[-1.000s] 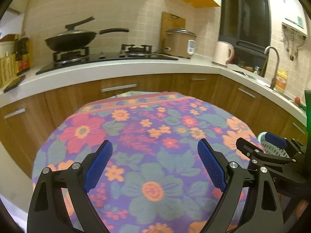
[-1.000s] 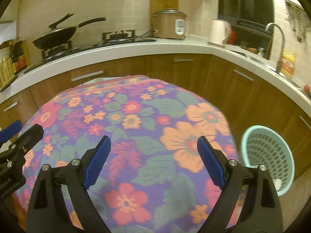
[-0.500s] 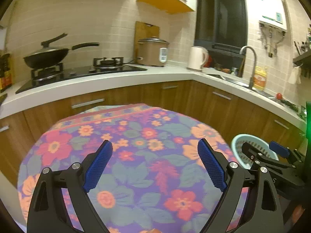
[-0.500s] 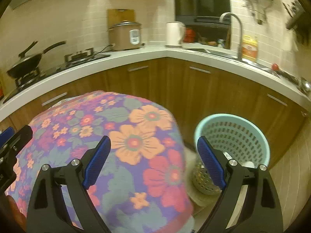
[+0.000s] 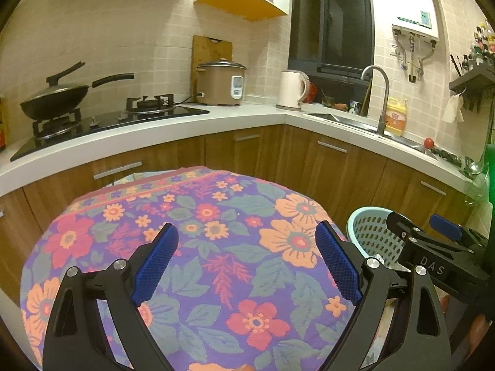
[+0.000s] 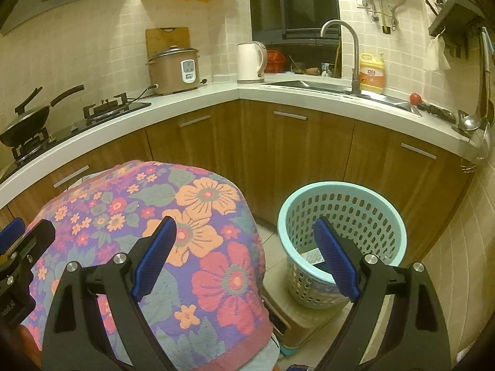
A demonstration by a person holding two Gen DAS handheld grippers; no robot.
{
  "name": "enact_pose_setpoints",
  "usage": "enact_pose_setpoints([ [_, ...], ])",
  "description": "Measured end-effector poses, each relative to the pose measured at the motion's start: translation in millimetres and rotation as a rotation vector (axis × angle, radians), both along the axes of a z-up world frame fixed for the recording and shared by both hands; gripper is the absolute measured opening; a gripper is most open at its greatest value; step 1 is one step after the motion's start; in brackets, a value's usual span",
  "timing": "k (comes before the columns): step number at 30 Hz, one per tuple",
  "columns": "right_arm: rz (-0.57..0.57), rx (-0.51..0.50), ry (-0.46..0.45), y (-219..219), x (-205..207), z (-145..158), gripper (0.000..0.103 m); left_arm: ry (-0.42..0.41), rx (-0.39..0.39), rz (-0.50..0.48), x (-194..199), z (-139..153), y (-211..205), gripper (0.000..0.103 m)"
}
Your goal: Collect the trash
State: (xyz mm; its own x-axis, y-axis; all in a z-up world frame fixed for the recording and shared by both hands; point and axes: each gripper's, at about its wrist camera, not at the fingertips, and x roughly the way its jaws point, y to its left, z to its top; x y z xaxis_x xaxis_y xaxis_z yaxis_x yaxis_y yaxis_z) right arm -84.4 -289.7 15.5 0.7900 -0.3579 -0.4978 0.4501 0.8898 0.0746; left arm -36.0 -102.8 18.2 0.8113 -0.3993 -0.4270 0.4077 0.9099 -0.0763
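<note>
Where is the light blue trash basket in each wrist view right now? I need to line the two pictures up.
Left wrist: the trash basket is at lower right, half hidden behind the right gripper.
Right wrist: the basket is right of centre, on the floor beside the floral cloth.
Shared landmark: the rice cooker on the counter.

Warm, dim indoor light, sharp centre, strong fisheye bending and dark corners.

The right gripper point(image 6: 244, 258) stands wide apart, empty; the blue basket point(image 6: 342, 204) at three o'clock of the floral cloth point(image 6: 191, 216).
</note>
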Motion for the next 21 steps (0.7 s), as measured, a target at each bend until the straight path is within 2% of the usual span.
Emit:
enact_pose_setpoints([
  [10,-0.014,-0.007,-0.006,-2.9,-4.9,2.3,0.086,0.012,0.010,-0.018,1.0,-0.2,-11.2,0.088],
  [21,-0.004,-0.036,-0.024,3.5,-7.6,7.6,0.087,-0.012,0.027,0.000,1.1,3.6,-15.4,0.088],
])
